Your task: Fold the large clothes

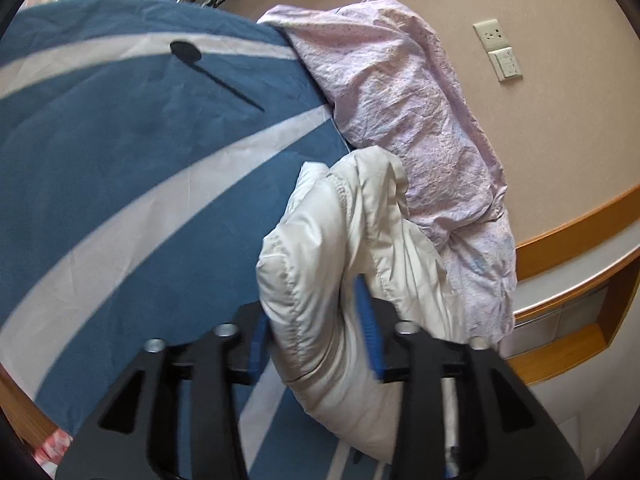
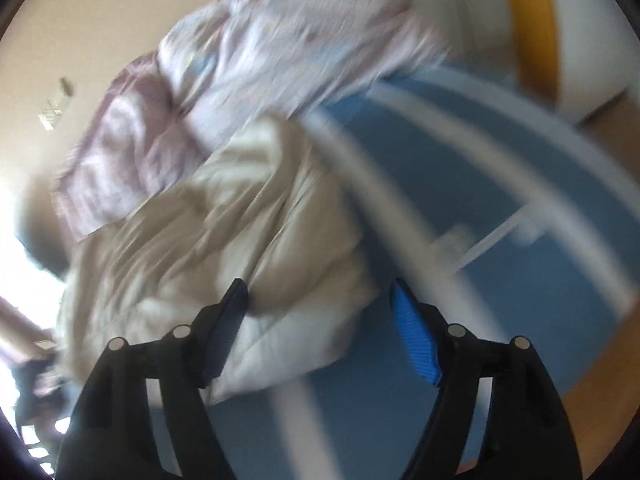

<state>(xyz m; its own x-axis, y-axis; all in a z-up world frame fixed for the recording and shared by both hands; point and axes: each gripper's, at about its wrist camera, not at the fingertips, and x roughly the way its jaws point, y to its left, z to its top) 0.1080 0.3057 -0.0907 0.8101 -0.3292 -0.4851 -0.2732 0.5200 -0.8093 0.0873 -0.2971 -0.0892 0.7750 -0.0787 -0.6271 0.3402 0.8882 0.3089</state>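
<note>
A white quilted jacket (image 1: 336,264) lies bunched on a blue bed cover with white stripes (image 1: 120,152). My left gripper (image 1: 316,320) has its blue pads on either side of a thick fold of the jacket and grips it. In the right wrist view, which is blurred by motion, the jacket (image 2: 208,232) lies crumpled on the blue cover (image 2: 500,280). My right gripper (image 2: 320,304) is open above the jacket's near edge, its left finger (image 2: 228,320) over the fabric, and holds nothing.
A crumpled pink floral sheet (image 1: 408,112) lies behind the jacket against the beige wall, and also shows in the right wrist view (image 2: 248,60). A wall socket and switch (image 1: 498,48) sit to the right. A wooden ledge (image 1: 568,248) runs beside the bed.
</note>
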